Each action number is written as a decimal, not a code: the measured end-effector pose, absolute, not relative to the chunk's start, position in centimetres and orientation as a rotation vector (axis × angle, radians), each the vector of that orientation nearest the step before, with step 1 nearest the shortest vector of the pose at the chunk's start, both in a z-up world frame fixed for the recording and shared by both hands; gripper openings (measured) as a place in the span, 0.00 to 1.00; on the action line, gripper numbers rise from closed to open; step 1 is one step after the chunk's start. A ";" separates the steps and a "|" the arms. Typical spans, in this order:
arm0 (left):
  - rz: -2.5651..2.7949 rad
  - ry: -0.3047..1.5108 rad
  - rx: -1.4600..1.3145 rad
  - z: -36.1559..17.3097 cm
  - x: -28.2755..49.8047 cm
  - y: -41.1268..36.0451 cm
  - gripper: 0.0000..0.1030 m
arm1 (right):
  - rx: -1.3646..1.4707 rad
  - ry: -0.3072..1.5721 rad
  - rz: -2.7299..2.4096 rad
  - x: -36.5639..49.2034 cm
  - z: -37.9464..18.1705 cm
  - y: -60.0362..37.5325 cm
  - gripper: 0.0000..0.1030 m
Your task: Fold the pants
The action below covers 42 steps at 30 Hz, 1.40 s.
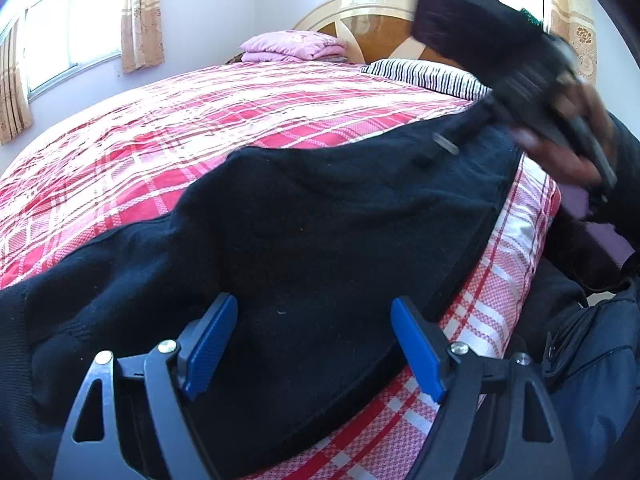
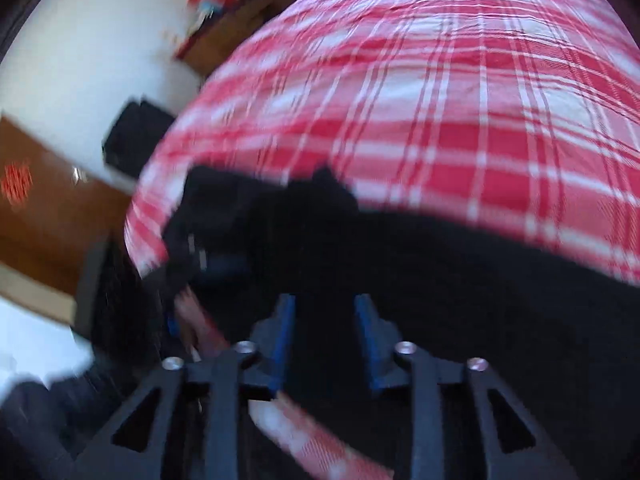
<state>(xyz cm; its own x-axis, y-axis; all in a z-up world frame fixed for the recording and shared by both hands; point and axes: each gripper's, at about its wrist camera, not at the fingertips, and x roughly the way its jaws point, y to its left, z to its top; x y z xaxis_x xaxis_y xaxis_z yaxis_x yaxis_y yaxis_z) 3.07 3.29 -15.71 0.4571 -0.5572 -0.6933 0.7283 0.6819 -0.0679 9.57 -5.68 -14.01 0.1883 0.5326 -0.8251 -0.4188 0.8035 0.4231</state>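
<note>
Black pants (image 1: 304,216) lie spread along the near edge of a bed with a red and white plaid sheet (image 1: 224,120). My left gripper (image 1: 316,344) hovers low over the pants near the bed's edge. Its blue pads stand wide apart and open, with nothing pinched between them. In the right wrist view, which is blurred, my right gripper (image 2: 326,340) points down at the pants (image 2: 440,300). Its pads are a little apart and the dark cloth lies beneath them. A hand (image 1: 576,152) carries that gripper over the far right end of the pants.
A folded pink blanket (image 1: 292,46) and a striped pillow (image 1: 424,74) lie by the headboard (image 1: 360,12). A dark blue garment or bag (image 1: 592,360) sits at lower right. Beyond the bed are wooden furniture (image 2: 52,216), a black object (image 2: 136,140) on the pale floor, and curtained windows.
</note>
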 end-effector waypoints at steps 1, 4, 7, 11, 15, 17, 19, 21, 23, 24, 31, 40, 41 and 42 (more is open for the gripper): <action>-0.797 0.754 0.257 -15.7 3.1 3.2 0.80 | 0.080 1.208 0.672 8.6 -14.4 -5.5 0.35; -0.778 0.759 0.279 -15.6 2.9 2.8 0.80 | 0.023 1.224 0.658 6.5 -16.2 -5.3 0.35; -0.756 0.765 0.301 -15.6 2.7 2.4 0.80 | 0.069 1.196 0.674 5.2 -17.2 -6.2 0.35; -0.737 0.778 0.302 -15.5 2.6 2.0 0.80 | 0.137 1.194 0.691 4.5 -17.9 -7.7 0.35; -0.716 0.794 0.299 -15.5 2.5 1.7 0.80 | 0.162 1.185 0.703 4.0 -18.1 -8.3 0.35; -0.699 0.807 0.296 -15.3 2.7 1.5 0.80 | 0.178 1.172 0.707 4.0 -17.7 -8.6 0.35; -0.685 0.821 0.282 -15.1 2.9 1.4 0.80 | 0.173 1.146 0.698 3.8 -16.9 -9.1 0.35; -0.668 0.830 0.262 -14.7 3.3 1.4 0.80 | 0.170 1.118 0.670 3.6 -16.4 -10.0 0.35; -0.643 0.823 0.248 -14.3 3.6 1.3 0.80 | 0.182 1.096 0.640 3.5 -16.2 -11.5 0.36; -0.633 0.821 0.246 -14.3 3.7 1.3 0.80 | 0.193 1.090 0.620 3.5 -16.2 -12.4 0.36; -0.581 0.835 0.259 -14.8 3.9 0.8 0.81 | 0.248 1.023 0.542 3.1 -15.6 -16.8 0.42; -0.509 0.830 0.192 -13.4 5.8 0.0 0.81 | 0.490 0.746 0.063 -0.2 -8.8 -37.5 0.42; -0.502 0.828 0.191 -13.4 5.9 0.0 0.81 | 0.519 0.713 0.006 -1.2 -8.3 -40.0 0.42; -0.493 0.827 0.186 -13.3 5.9 0.0 0.81 | 0.558 0.671 -0.067 -2.5 -7.8 -42.9 0.42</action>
<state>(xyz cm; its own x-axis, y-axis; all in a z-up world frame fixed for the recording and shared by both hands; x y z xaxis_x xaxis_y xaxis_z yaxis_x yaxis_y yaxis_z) 5.94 -0.04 -13.27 0.5725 -0.3471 -0.7428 0.4890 0.8717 -0.0305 -2.54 -42.85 -7.82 0.7870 0.1170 -0.6058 0.2340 0.8519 0.4685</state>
